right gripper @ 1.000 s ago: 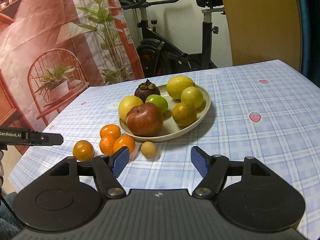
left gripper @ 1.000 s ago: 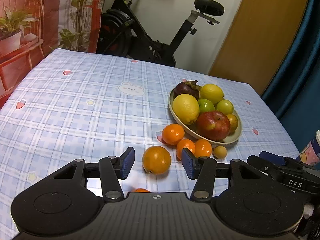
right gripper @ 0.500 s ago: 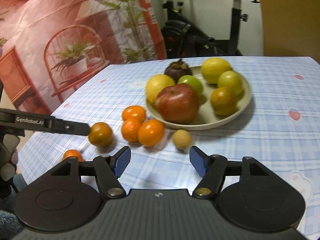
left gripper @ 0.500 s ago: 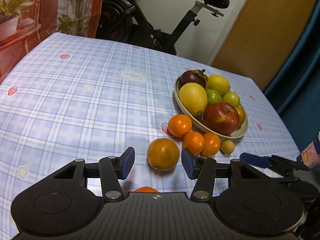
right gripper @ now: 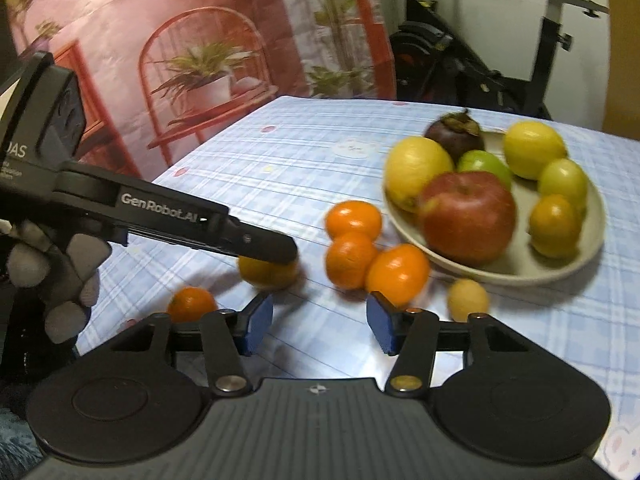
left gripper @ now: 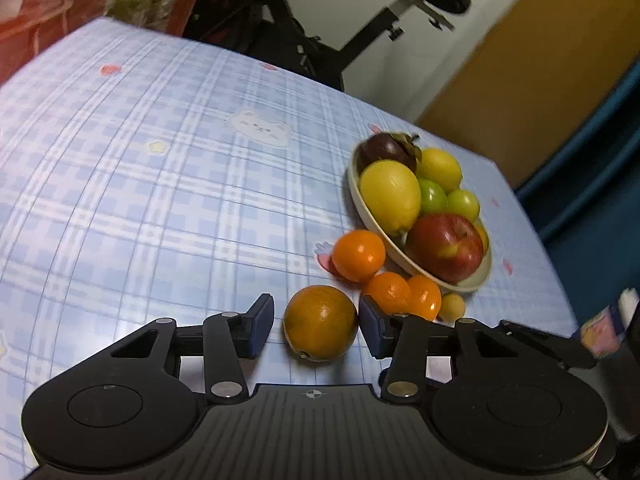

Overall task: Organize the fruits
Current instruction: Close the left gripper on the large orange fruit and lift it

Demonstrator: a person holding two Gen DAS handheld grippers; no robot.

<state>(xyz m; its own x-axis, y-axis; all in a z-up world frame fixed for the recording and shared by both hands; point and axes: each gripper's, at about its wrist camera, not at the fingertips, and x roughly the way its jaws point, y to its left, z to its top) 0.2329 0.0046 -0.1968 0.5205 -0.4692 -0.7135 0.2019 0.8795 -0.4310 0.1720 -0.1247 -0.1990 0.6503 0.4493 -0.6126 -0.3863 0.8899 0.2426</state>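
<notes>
Our left gripper (left gripper: 316, 326) has just been closing around the orange (left gripper: 320, 322) at lower centre, pads beside it, not yet pinching. Our right gripper (right gripper: 318, 322), also narrowing, holds nothing. Next, the plate (left gripper: 472, 282).

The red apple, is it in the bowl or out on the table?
In the bowl. The red apple sits inside the bowl's rim among lemons and green fruit; the small oranges lie outside on the cloth.

Fingers (left gripper: 263, 325) flank orange (left gripper: 320, 323); closing
</notes>
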